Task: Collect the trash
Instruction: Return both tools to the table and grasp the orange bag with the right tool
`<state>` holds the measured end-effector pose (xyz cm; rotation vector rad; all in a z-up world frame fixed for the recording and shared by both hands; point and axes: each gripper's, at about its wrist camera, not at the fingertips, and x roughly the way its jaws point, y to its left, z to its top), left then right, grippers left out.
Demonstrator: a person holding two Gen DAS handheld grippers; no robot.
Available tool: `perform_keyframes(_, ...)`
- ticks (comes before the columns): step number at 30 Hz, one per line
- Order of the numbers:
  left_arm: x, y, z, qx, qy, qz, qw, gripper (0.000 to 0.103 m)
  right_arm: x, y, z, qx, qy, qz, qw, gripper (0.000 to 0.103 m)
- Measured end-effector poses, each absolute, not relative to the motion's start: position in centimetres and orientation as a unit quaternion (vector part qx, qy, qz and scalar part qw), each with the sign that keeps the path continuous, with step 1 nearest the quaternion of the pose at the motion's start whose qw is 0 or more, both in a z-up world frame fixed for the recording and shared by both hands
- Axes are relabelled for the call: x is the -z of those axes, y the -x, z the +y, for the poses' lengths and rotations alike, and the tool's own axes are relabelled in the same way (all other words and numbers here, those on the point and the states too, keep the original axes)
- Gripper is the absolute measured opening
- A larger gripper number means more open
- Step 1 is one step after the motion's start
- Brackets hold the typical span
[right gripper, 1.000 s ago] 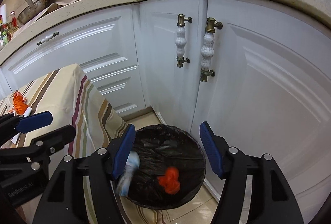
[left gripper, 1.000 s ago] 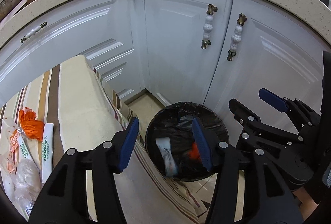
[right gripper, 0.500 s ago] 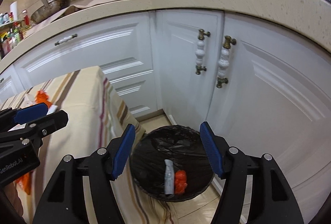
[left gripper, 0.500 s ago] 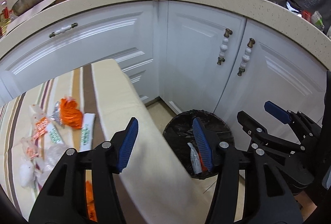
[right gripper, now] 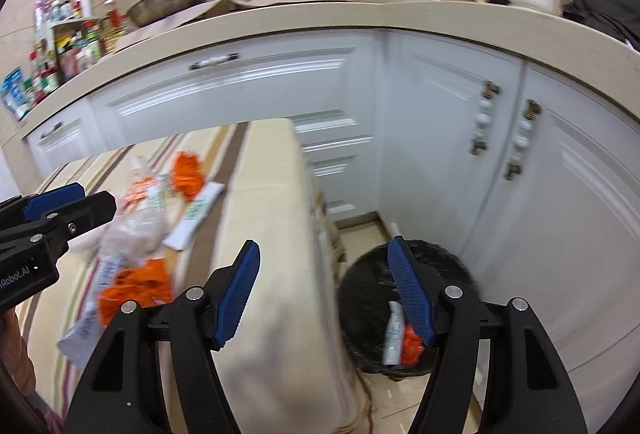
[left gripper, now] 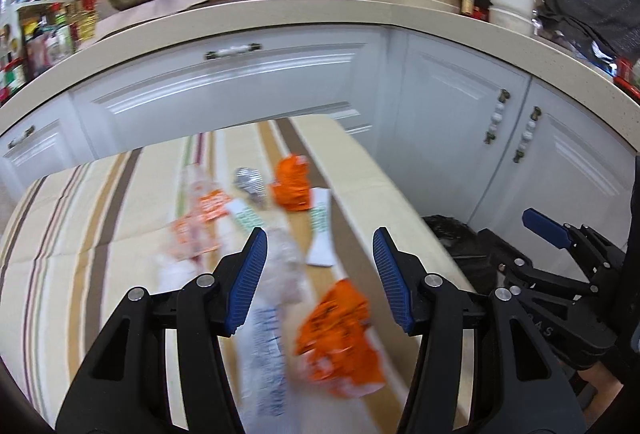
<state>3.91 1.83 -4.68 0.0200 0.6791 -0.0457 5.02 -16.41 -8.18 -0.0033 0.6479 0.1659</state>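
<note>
Several wrappers lie on the striped tablecloth (left gripper: 80, 234). An orange wrapper (left gripper: 340, 330) lies nearest, below my left gripper (left gripper: 318, 278), which hangs open and empty over it. A clear bag (left gripper: 284, 266), a white sachet (left gripper: 322, 230), another orange wrapper (left gripper: 292, 185) and a foil ball (left gripper: 250, 181) lie farther back. My right gripper (right gripper: 324, 290) is open and empty above the table's right edge. Below it to the right, the black-lined trash bin (right gripper: 368, 298) holds a white packet (right gripper: 394, 330) and an orange scrap (right gripper: 412, 348).
White cabinets (left gripper: 240, 89) curve behind the table under a beige countertop (left gripper: 280, 17) with a pan, a black pot and bottles. The bin stands on the floor between the table's corner and the cabinet doors (right gripper: 520, 193). A spice rack (right gripper: 68, 45) stands far left.
Both grippers have swung left and up, away from the bin and back over the table. The wrappers have come into view under the left gripper. The bin's contents have stayed the same.
</note>
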Motion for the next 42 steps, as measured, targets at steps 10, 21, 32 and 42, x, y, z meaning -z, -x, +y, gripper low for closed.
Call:
perform_keyframes(10,5.4,0.4,10.7,-0.083,0.009,0.342,0.936,0.056,8.2,-3.8,-10.3,-0.149,0.014,0.319,0.936,0.071)
perform_keyframes(21,6.9,3.1,16.6,-0.137,0.042,0.355,0.924,0.06,10.0,-3.4,-5.5,-0.178,0.046,0.342,0.922,0.075)
perform_keyframes(32,8.1,3.5,17.1,-0.122,0.064,0.36,0.923,0.061,12.1,-3.2,-4.4,-0.182,0.044,0.383,0.905,0.058)
perform_keyframes(42,8.3,3.2,14.9,-0.092,0.066,0.362,0.925,0.066,11.4,-2.4,-5.5,-0.184,0.037,0.368,0.91,0.048)
